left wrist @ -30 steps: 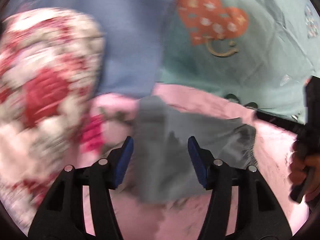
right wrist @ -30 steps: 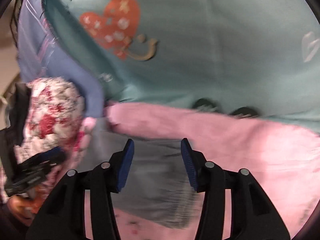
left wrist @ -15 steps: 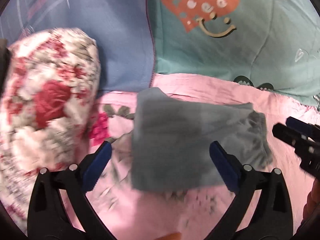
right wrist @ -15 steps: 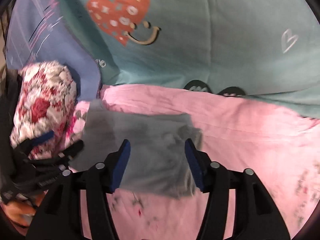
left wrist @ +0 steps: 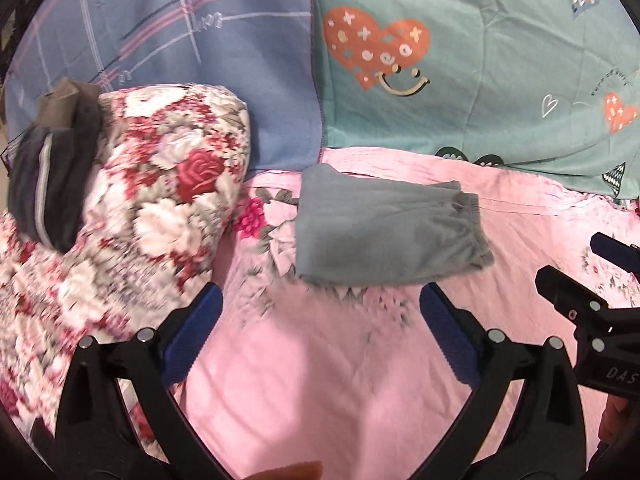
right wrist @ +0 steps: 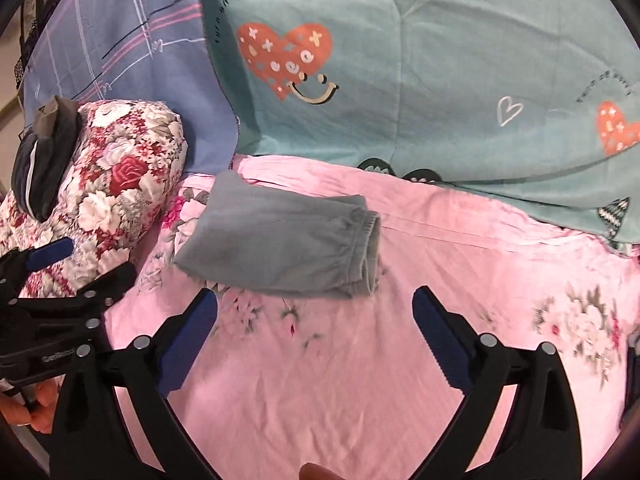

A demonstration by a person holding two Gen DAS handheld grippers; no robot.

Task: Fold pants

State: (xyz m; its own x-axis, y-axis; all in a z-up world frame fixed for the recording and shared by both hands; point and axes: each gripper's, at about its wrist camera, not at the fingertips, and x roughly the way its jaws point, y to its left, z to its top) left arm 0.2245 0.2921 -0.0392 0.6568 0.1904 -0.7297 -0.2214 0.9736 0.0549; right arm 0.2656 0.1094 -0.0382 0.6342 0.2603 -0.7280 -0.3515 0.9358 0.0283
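Surface: a bed under a pink sheet [left wrist: 320,380] printed with pale flowers, smooth apart from faint creases. Behind it, from 10 to 12 o'clock in the left wrist view, a blue-violet plaid cloth [left wrist: 180,40]; from 12 to 3 o'clock a teal quilt [left wrist: 500,80] with orange hearts, a smile mark and small lettering. No wall or floor is clearly visible.

At 9 o'clock a plump bundle in red-and-white rose print [left wrist: 160,200], soft and rounded; its near part is blurred. On its far left lies a dark grey item with a light stripe [left wrist: 44,192], cut by the lens rim; possibly a folded garment, view too poor to confirm.

Centre, slightly toward 12 o'clock: the grey pants [left wrist: 384,228], folded into a flat rectangular packet, soft matte fabric, gathered elastic band at its right end. They lie on the pink sheet, touching neither tool.

Left gripper [left wrist: 320,312]: black arms, blue ribbed pads, spread wide, nothing between them, just short of the packet's near edge. Right gripper [right wrist: 314,308]: same build, jaws opening, nothing between them, also short of the packet.

At 3 o'clock in the left view the right gripper's tips are cut off. A fingertip [right wrist: 316,472] shows at 6 o'clock, mostly out of view.
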